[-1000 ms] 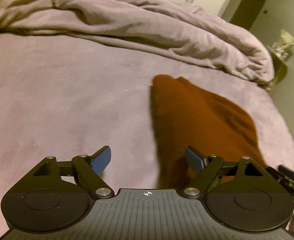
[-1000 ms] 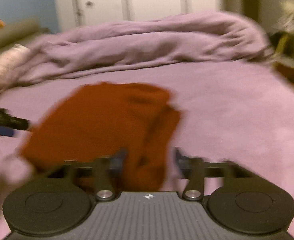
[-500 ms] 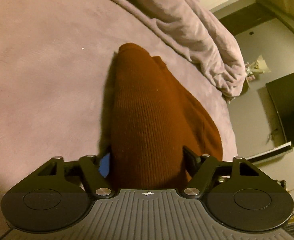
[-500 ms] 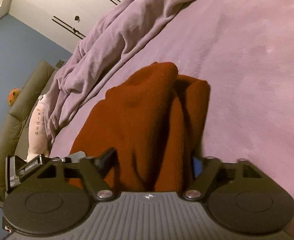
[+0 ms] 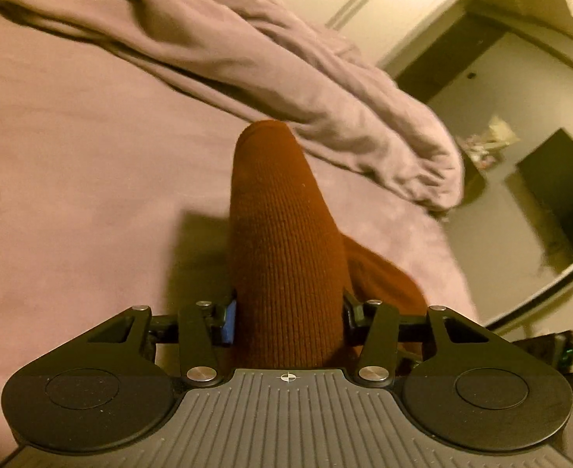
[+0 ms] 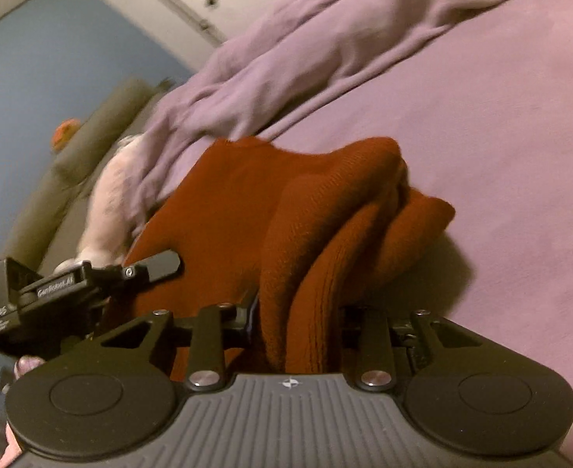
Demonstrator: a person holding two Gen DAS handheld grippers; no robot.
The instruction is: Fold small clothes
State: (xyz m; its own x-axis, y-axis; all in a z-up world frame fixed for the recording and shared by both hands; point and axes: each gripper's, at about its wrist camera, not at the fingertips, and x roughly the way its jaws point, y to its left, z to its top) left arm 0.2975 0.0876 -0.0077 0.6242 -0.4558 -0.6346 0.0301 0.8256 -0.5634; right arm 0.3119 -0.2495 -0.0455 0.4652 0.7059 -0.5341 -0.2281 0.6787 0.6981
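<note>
- Gripping a thick bunch of the rust-brown ribbed knit garment (image 5: pixel 286 241), the left gripper (image 5: pixel 288 312) had its jaws pressed against the cloth on both sides.
- The right gripper (image 6: pixel 296 312) was likewise clamped on a gathered fold of the same garment (image 6: pixel 325 210), several layers stacked between its jaws.
- The garment hung between the two grippers just above the mauve bed sheet (image 5: pixel 71 148), its far end drooping toward the sheet (whether it touched there could not be told).
- The left gripper (image 6: pixel 91 284) showed in the right wrist view, just beside the cloth's left edge.
- A rumpled mauve duvet (image 5: pixel 286 70) lay heaped across the far side of the bed.
- The knit looked soft, light and limp, likely to sag and stretch rather than hold a crease.
- Holding it by corners or a hem edge (not mid-bunch) would probably let it spread flat for a clean fold.
</note>
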